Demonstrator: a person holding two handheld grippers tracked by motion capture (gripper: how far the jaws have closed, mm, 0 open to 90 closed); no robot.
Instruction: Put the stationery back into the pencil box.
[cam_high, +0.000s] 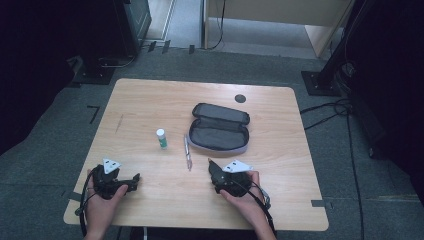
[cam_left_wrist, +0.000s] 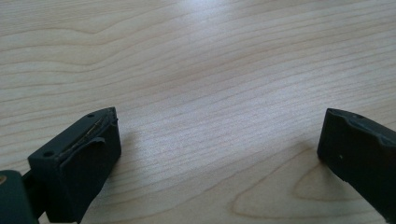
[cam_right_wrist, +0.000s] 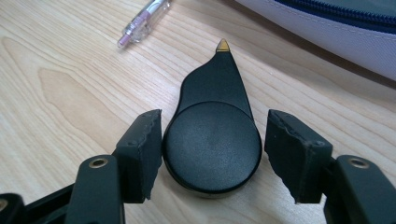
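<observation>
Right gripper (cam_right_wrist: 212, 140) sits low in my frame, jaws half-wide around a black teardrop tool (cam_right_wrist: 212, 140); left pad touches its round matte body, right pad stands just clear. Its long axis runs up-frame, brass tip toward the grey fabric case (cam_right_wrist: 327, 32). Left gripper (cam_left_wrist: 219, 140) gapes over bare wood-grain table (cam_left_wrist: 196, 56).
</observation>
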